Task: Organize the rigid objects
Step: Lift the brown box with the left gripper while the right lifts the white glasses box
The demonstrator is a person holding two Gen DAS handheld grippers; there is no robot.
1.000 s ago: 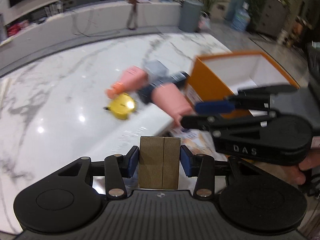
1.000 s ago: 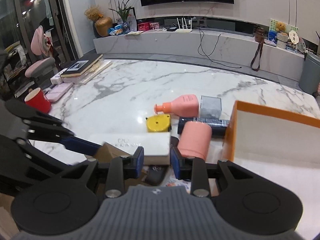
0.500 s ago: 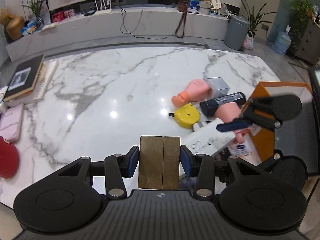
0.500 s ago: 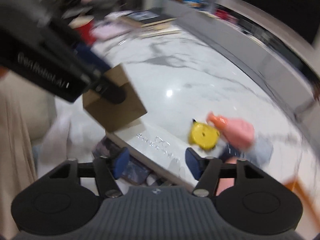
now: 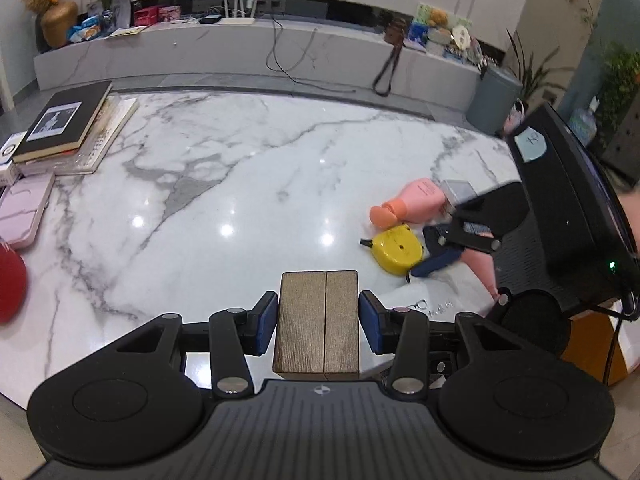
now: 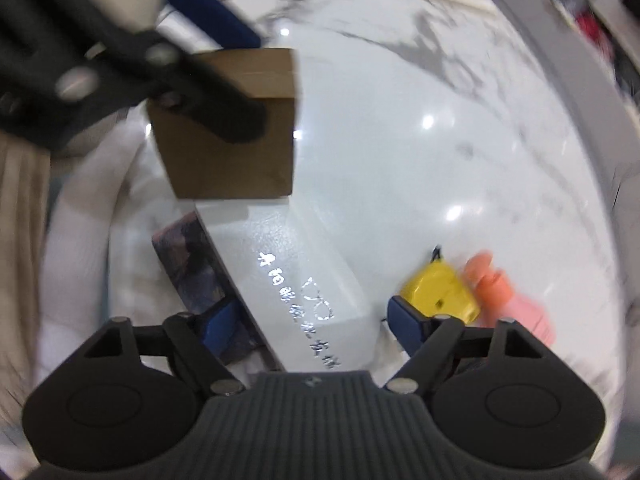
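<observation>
Marble bench (image 5: pixel 240 184): clutter bunched at its right end, as a second ago. White box (image 6: pixel 296 280) lies flat near the bench edge; right tongs (image 6: pixel 308 320) have swung over it, tilted steeply down, jaws opening and straddling it, pads not pressing. Likely the next pick. Left tongs (image 5: pixel 319 322) keep a firm clamp on the brown box (image 5: pixel 318 324), held above the bench. Yellow tape measure (image 5: pixel 398 251) beside a pink bottle (image 5: pixel 416 200), untouched.

Far left of marble table (image 5: pixel 248 168): stacked books (image 5: pixel 68 128) | pink case (image 5: pixel 22 210) nearer, red cup (image 5: pixel 10 280) at left edge | far ledge: gold vase (image 5: pixel 58 24), white router (image 5: pixel 238 20), dangling cable (image 5: pixel 288 60) | grey bin (image 5: pixel 494 98) right.
</observation>
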